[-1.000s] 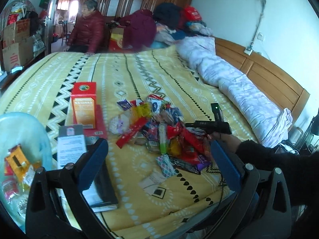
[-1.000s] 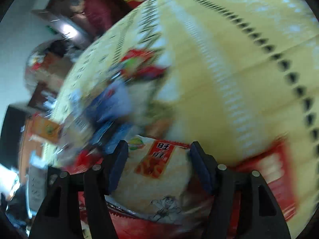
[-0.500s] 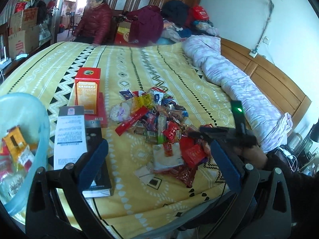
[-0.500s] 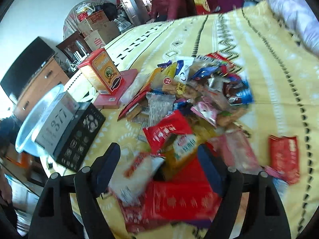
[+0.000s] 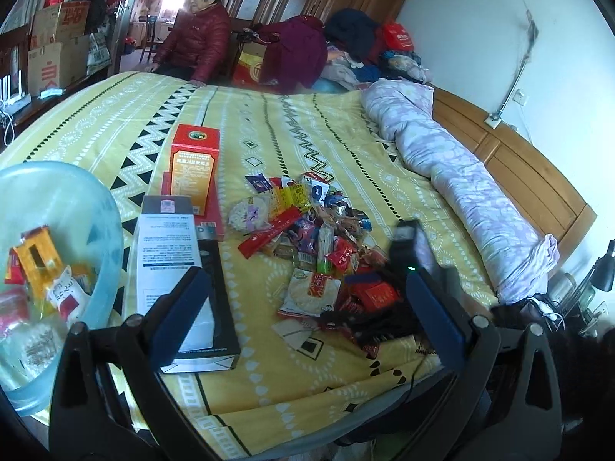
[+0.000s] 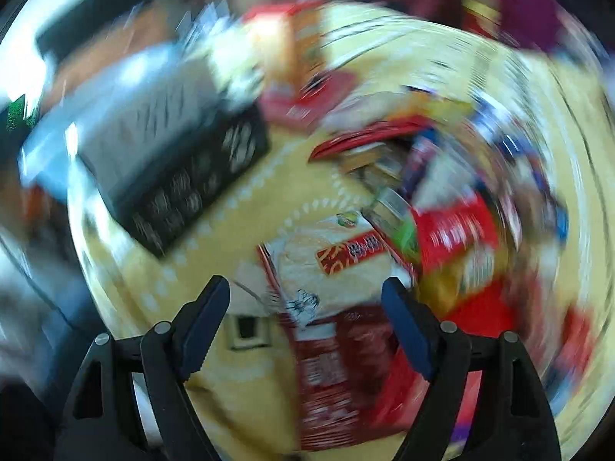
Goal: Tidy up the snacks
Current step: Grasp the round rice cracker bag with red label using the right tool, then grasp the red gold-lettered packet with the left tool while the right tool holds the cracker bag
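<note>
1. Right gripper: jaws spread wide, nothing between the pads. This view is heavily smeared; only the centre is readable.
2. Left gripper: jaws also wide apart, empty, held above the near edge of the bed.
3. Rice cracker packet lies flat on the yellow bedspread just ahead of the right gripper's tips, roughly centred between them. In the left view the same packet sits ahead and slightly right of centre, at the near edge of the snack pile.
4. Handling judgement: light, thin film pouch holding a brittle round disc. Film looks glossy, likely slippery; contents would crack under a hard squeeze. Best taken across a sealed edge or lightly across the width.
5. Pile: small crinkled foil and plastic wrappers, mostly red, loosely overlapping.
6. Pale blue translucent basin, smooth plastic, to the left of the left gripper, already holds several packets.
7. Stiff cardboard boxes between basin and pile.
</note>
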`<action>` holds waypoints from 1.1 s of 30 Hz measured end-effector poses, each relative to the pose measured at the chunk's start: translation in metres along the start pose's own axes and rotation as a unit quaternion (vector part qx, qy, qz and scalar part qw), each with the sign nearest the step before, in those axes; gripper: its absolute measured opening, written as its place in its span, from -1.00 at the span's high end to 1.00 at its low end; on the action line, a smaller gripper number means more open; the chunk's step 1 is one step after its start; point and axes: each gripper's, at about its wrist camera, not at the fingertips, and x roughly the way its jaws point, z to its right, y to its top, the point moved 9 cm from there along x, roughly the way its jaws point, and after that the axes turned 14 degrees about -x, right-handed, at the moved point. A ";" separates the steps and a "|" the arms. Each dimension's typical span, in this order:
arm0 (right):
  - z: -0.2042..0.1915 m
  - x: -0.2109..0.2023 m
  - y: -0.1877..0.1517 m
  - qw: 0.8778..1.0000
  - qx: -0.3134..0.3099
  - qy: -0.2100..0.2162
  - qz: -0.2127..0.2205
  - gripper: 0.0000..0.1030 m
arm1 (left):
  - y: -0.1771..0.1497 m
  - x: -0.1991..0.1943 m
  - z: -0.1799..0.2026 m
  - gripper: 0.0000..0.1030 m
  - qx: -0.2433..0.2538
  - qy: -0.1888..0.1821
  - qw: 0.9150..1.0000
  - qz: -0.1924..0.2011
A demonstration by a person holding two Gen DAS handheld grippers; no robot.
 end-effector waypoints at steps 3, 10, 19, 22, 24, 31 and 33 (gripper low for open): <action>0.014 0.024 0.009 0.997 -0.047 0.005 -0.059 -0.64 | 0.003 0.000 -0.006 -1.00 -0.008 -0.005 1.000 0.002; 0.012 0.072 0.013 0.987 -0.041 0.084 -0.134 -0.70 | 0.005 0.004 -0.014 -1.00 -0.016 -0.009 1.000 -0.003; -0.018 0.083 0.019 0.988 -0.046 0.078 -0.126 -0.64 | 0.002 0.010 -0.008 -1.00 -0.018 -0.017 1.000 -0.011; -0.018 0.084 0.021 0.991 -0.033 0.072 -0.106 -0.61 | 0.001 0.010 -0.004 -1.00 -0.017 -0.018 1.000 -0.012; -0.019 0.079 0.020 0.993 -0.034 0.062 -0.096 -0.59 | 0.002 0.011 -0.002 -1.00 -0.018 -0.015 1.000 -0.012; 0.007 -0.019 0.022 0.995 0.048 0.072 0.043 -0.59 | 0.001 0.024 0.012 -1.00 -0.007 -0.019 0.999 -0.025; 0.026 -0.060 0.015 0.989 0.094 0.069 0.091 -0.59 | -0.005 0.036 0.022 -1.00 0.007 -0.026 0.999 -0.037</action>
